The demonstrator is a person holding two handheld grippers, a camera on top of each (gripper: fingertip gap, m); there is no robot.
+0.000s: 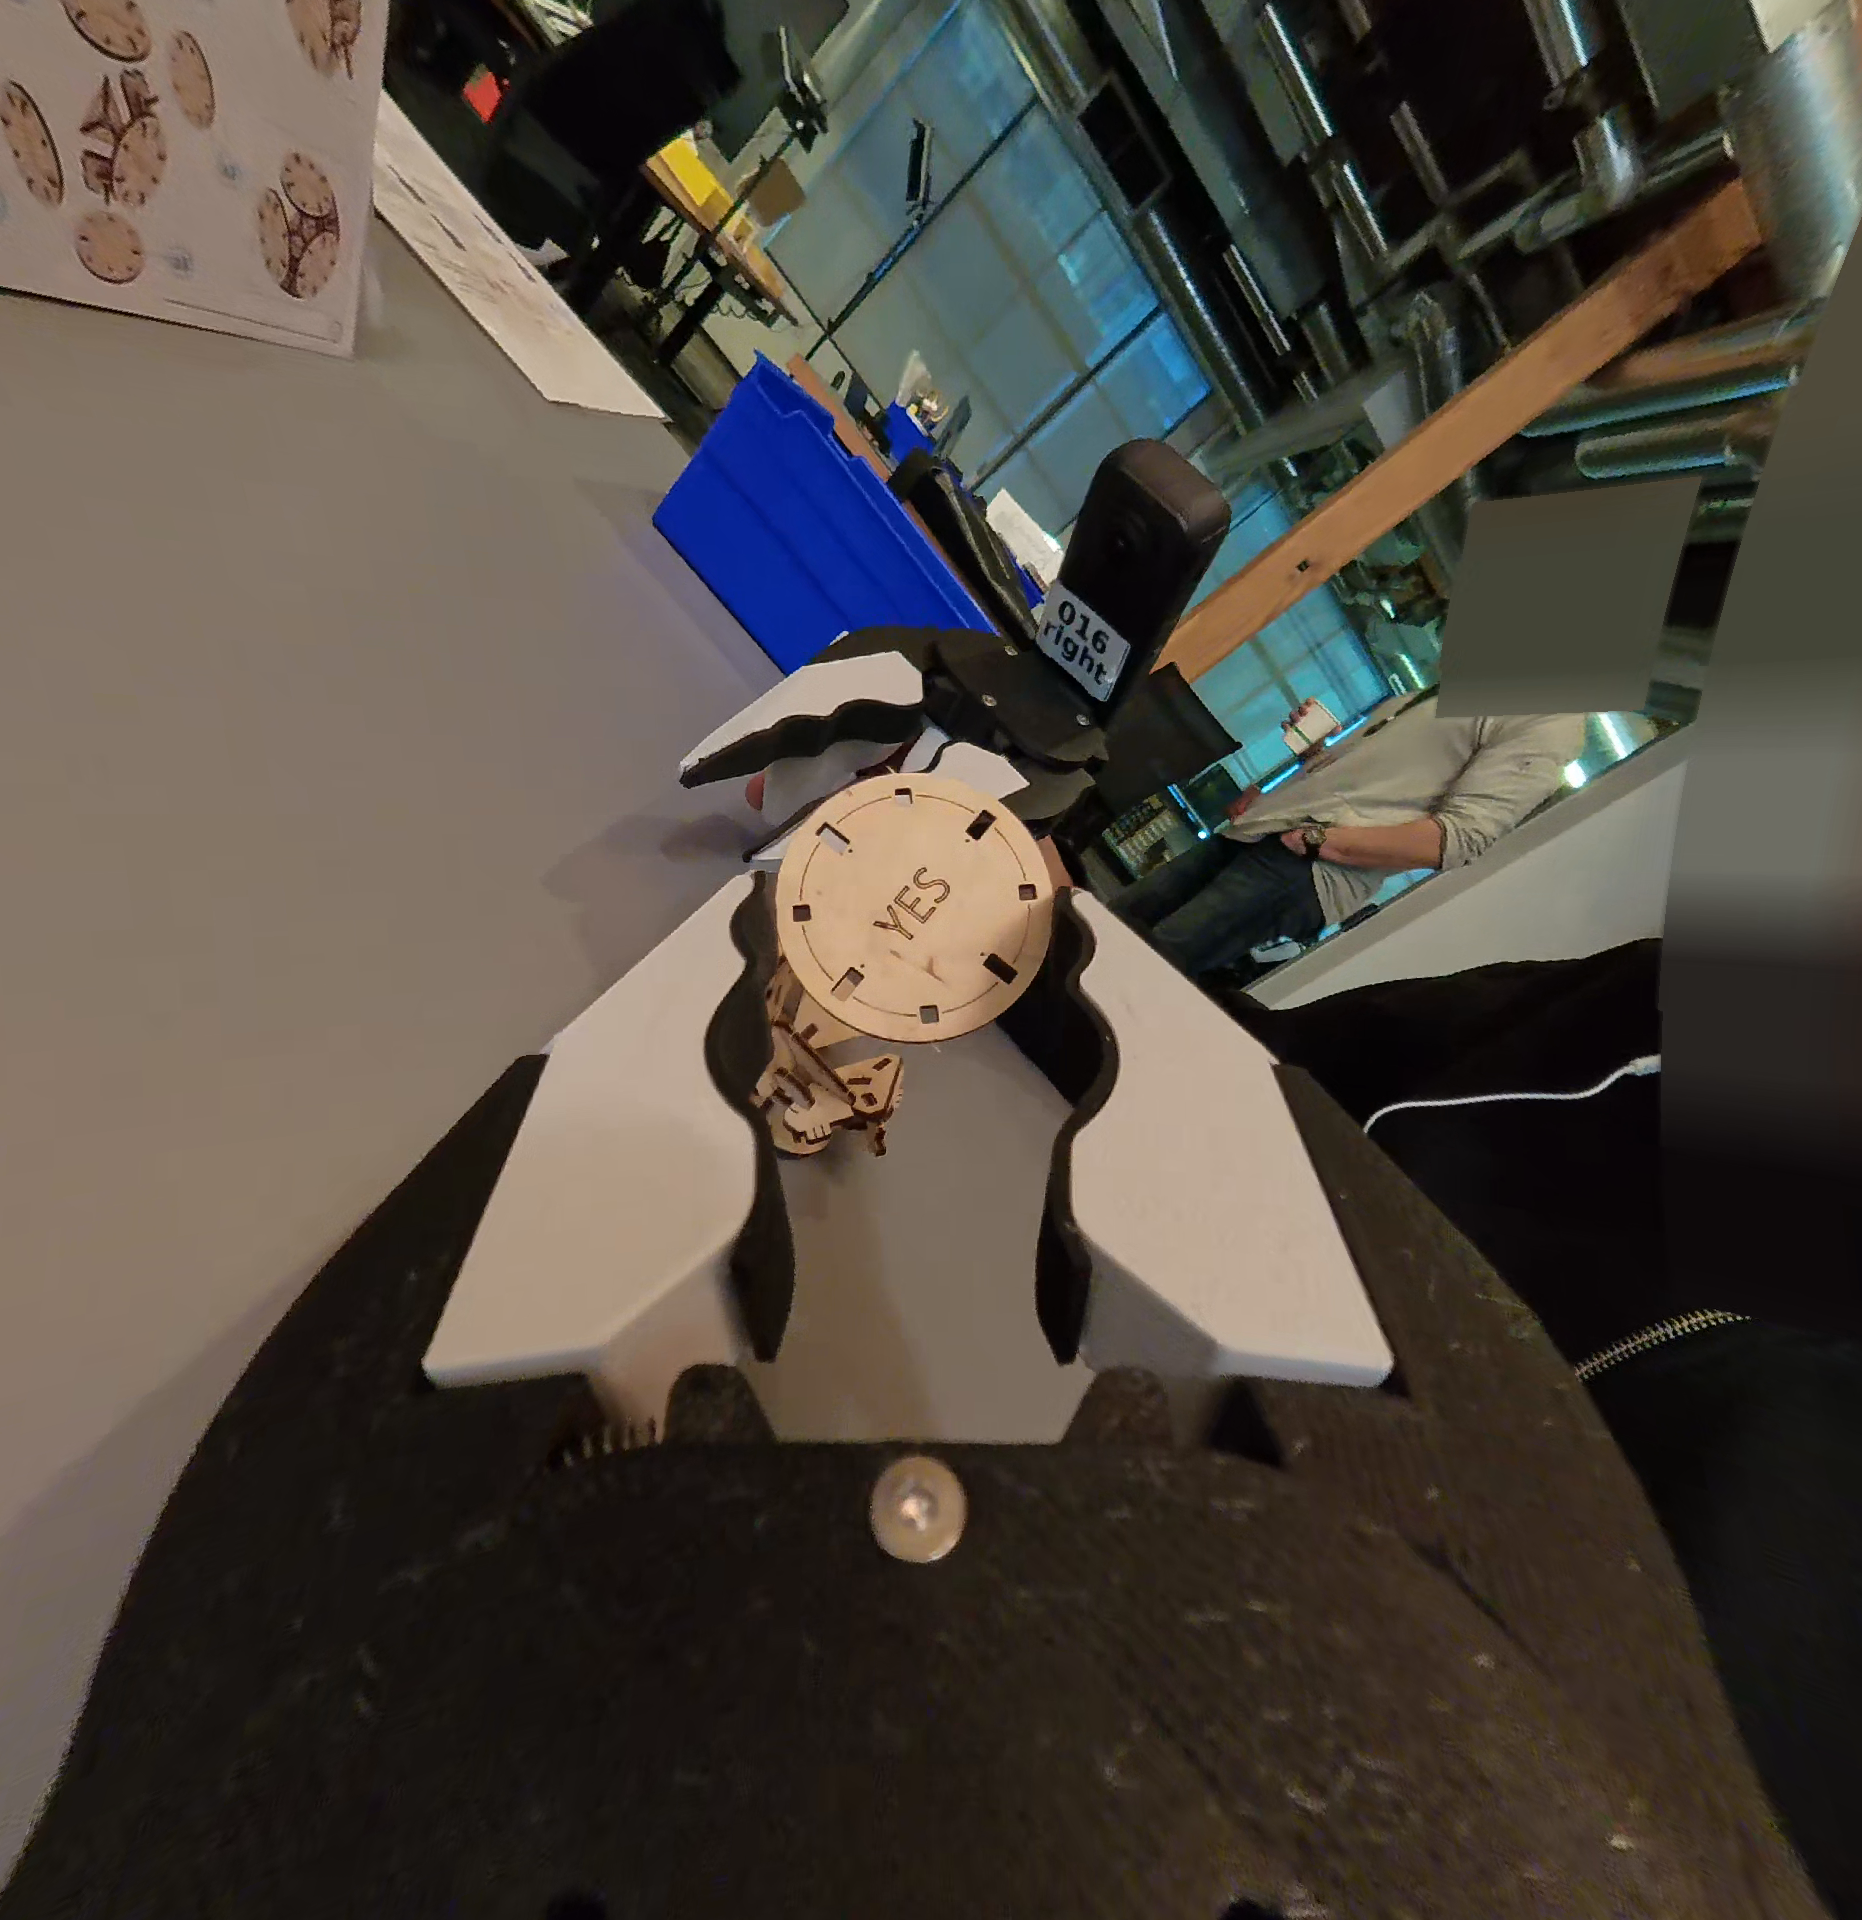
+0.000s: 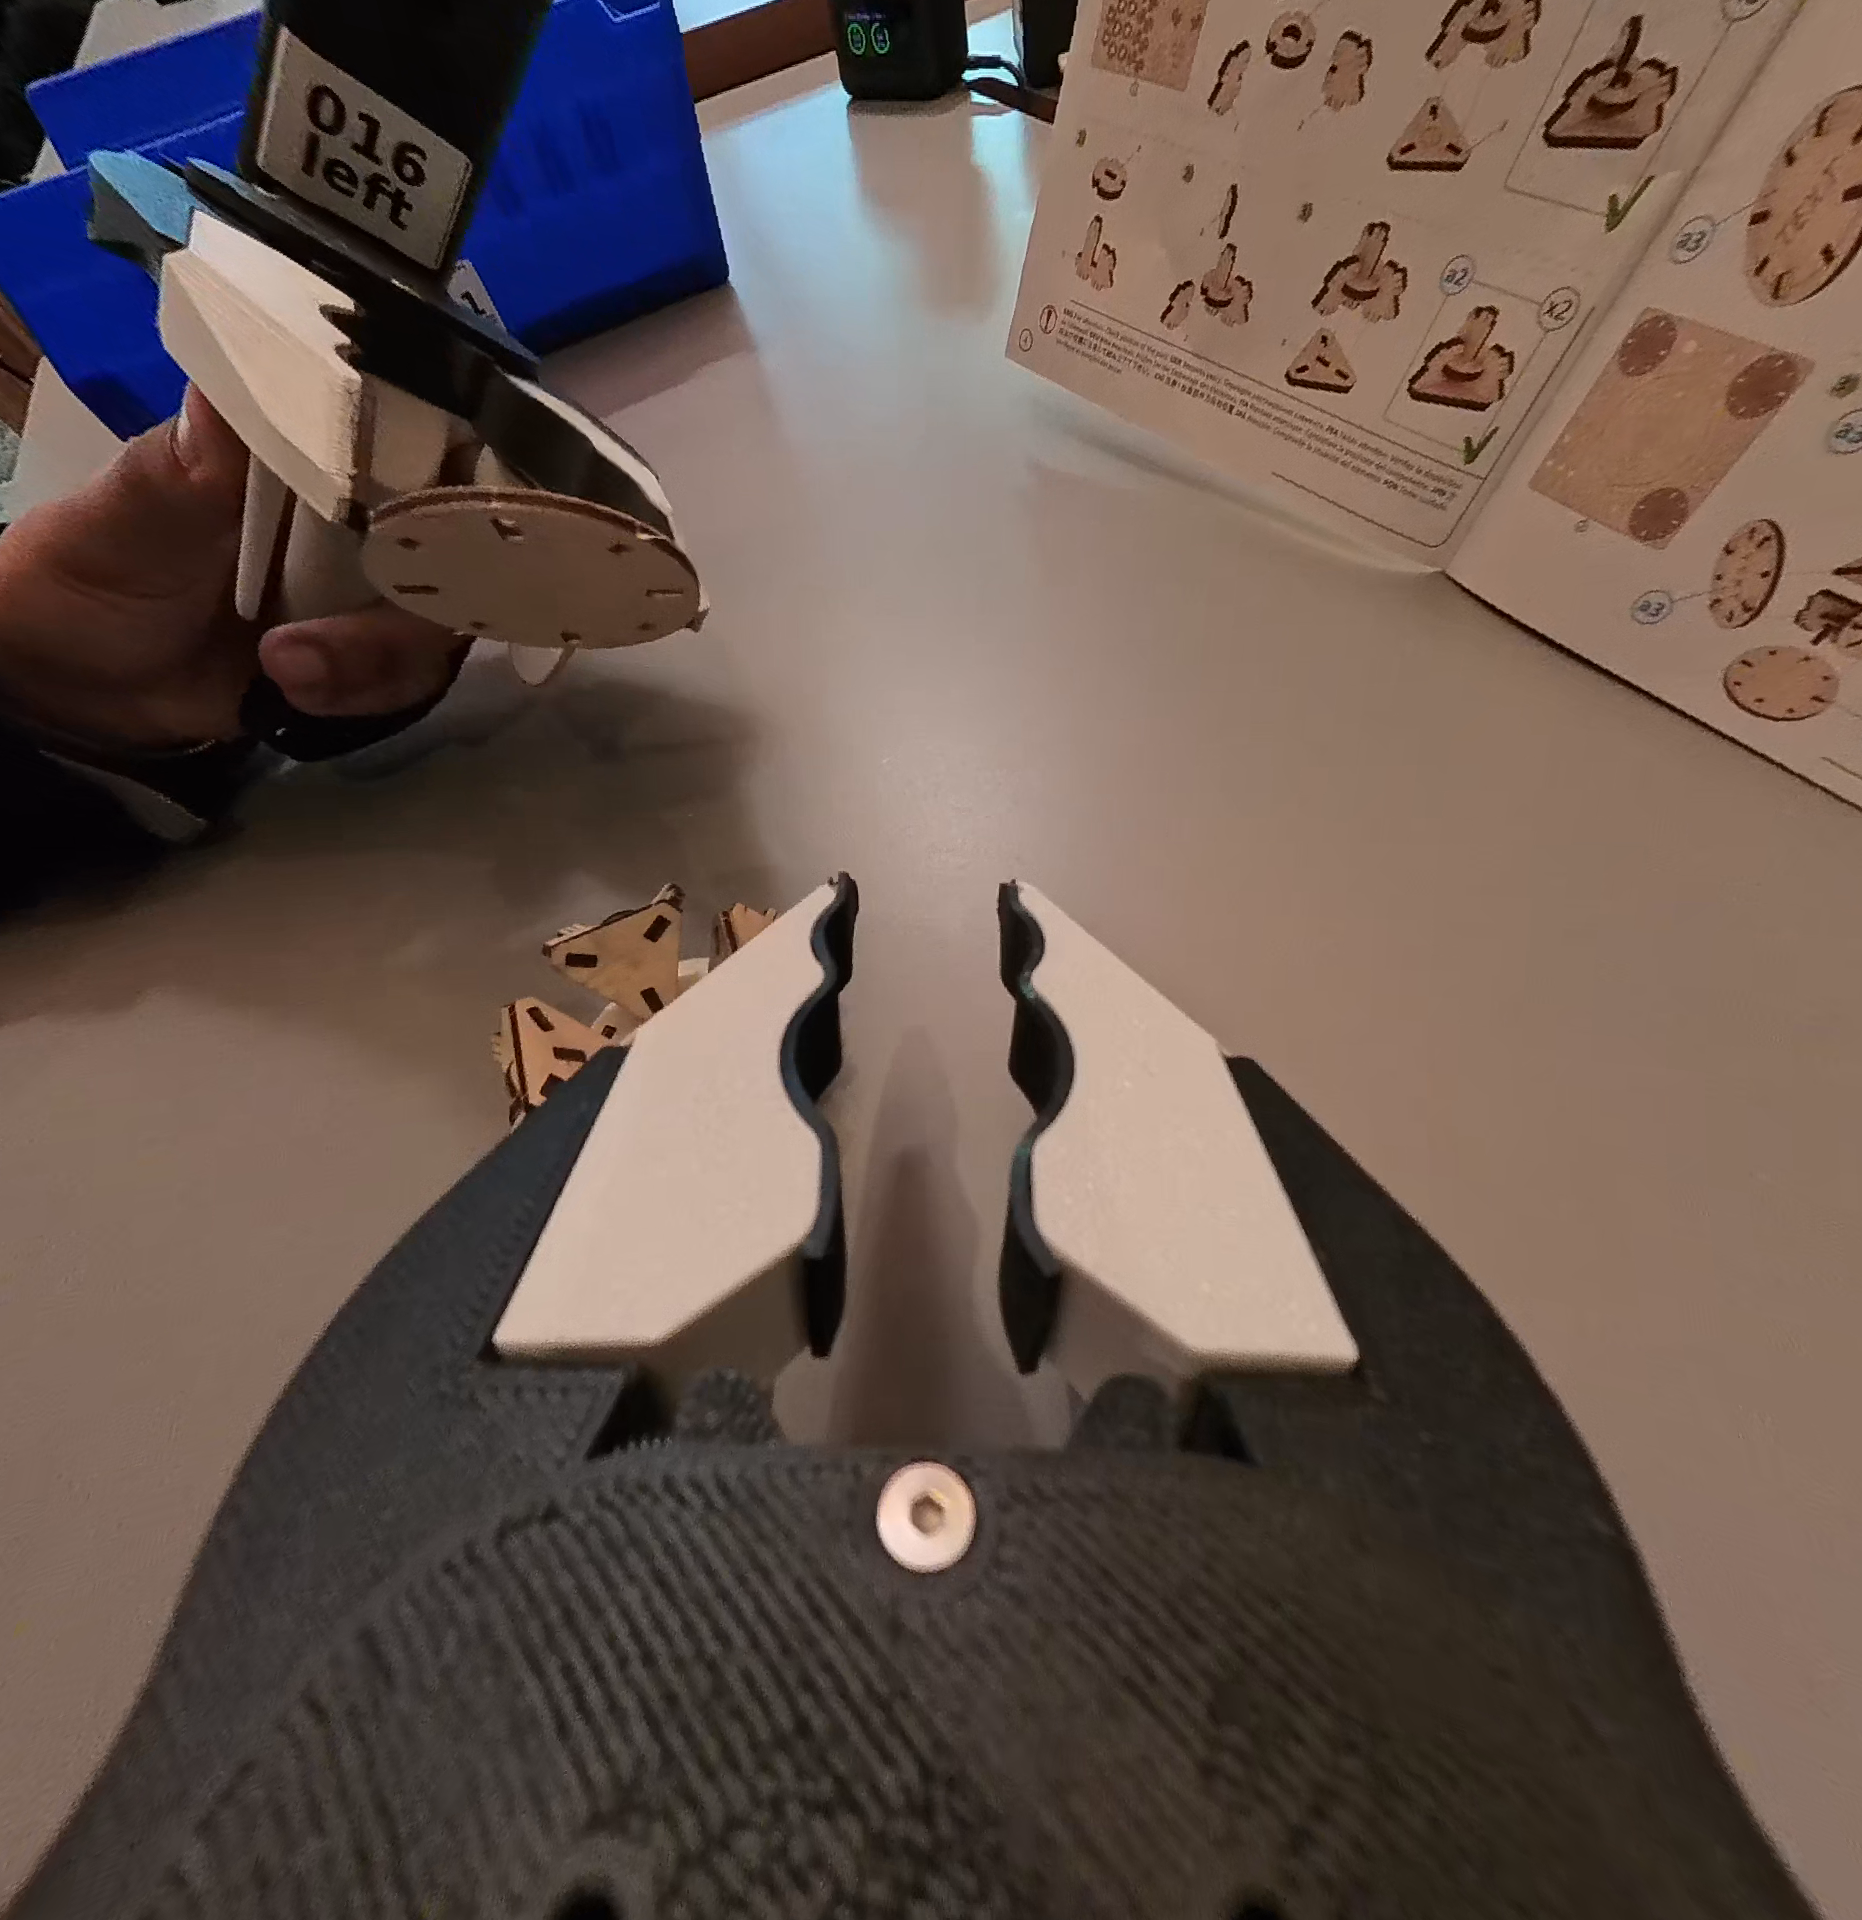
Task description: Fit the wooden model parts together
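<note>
My left gripper is shut on a round wooden disc with small slots around its rim, gripped edge to edge between the two pads and held above the grey table. The right wrist view shows the same disc in the left gripper, with a hand on the handle. Small wooden triangular pieces lie on the table under the disc. My right gripper is open and empty, low over the table, with the wooden pieces just left of its left finger. It also shows behind the disc in the left wrist view.
An open instruction booklet lies at the far right; it also shows in the left wrist view. A blue bin stands at the back left. A black device stands at the table's far edge. A person sits in the background.
</note>
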